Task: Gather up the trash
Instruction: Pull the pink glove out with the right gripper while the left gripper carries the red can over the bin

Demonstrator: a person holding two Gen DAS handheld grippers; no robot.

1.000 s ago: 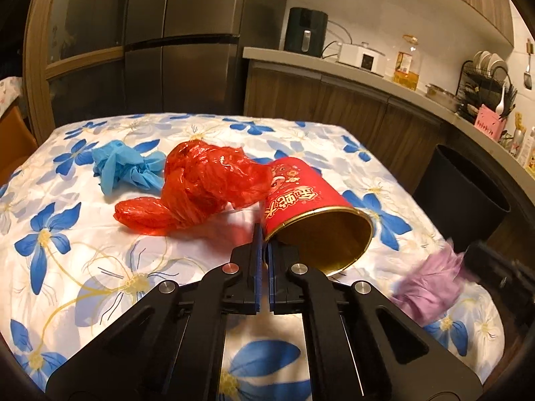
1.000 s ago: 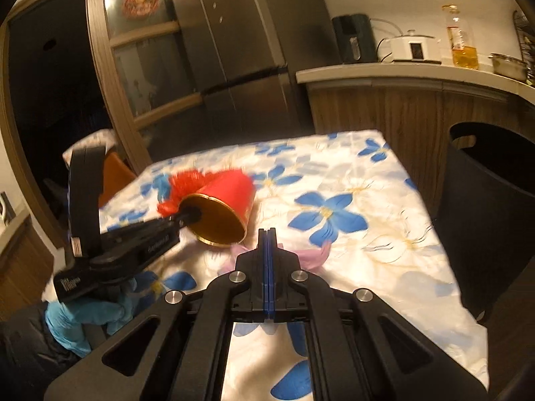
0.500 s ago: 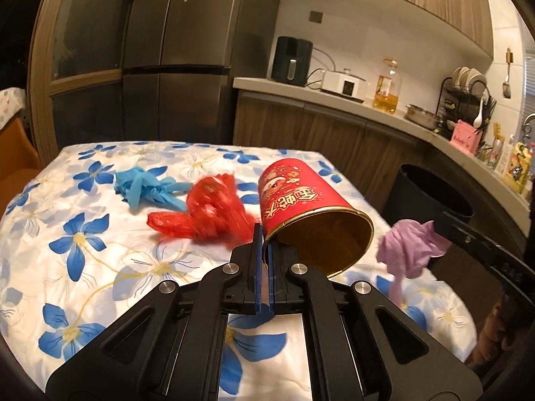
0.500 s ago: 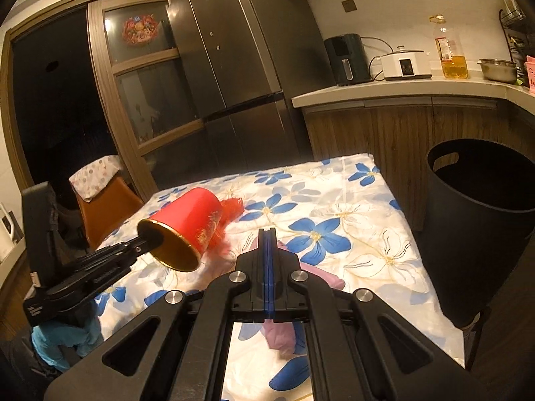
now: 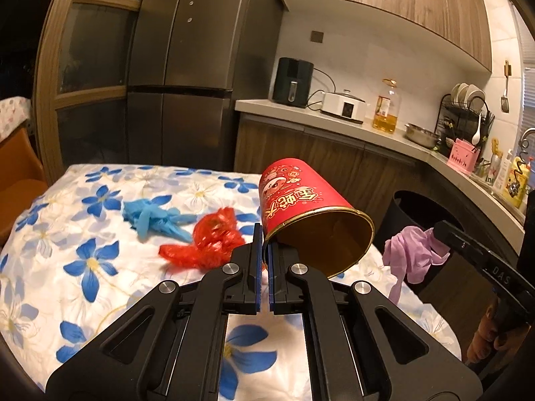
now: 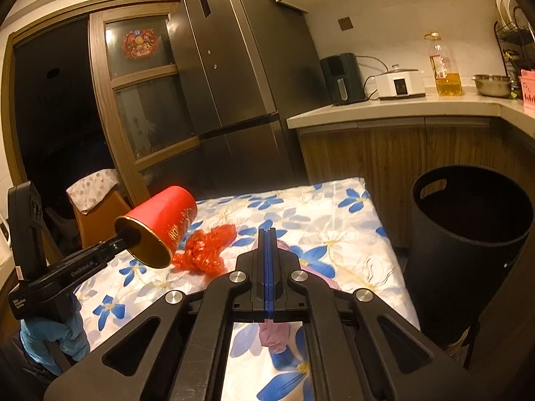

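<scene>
My left gripper (image 5: pixel 264 232) is shut on the rim of a red paper cup (image 5: pixel 301 200), which hangs tilted above the table with its gold mouth toward the camera. The right wrist view shows that cup (image 6: pixel 164 214) at the left, clear of the cloth. My right gripper (image 6: pixel 267 234) is shut on a crumpled purple glove (image 6: pixel 274 334), which dangles below the fingers. In the left wrist view, the purple glove (image 5: pixel 408 254) hangs from the right gripper (image 5: pixel 438 230) near the table's right edge. A red plastic bag (image 5: pixel 210 240) and a blue glove (image 5: pixel 150 217) lie on the table.
The table carries a white cloth with blue flowers (image 5: pixel 67 234). A tall black bin (image 6: pixel 468 234) stands open on the floor just right of the table. Behind are a dark fridge (image 6: pixel 240 67) and a counter with appliances (image 6: pixel 401 107). An orange chair (image 6: pixel 100 214) stands at the table's far left.
Both grippers have risen. The cup came up off the cloth, away from the red bag. The purple glove left the table and now hangs in the air.
</scene>
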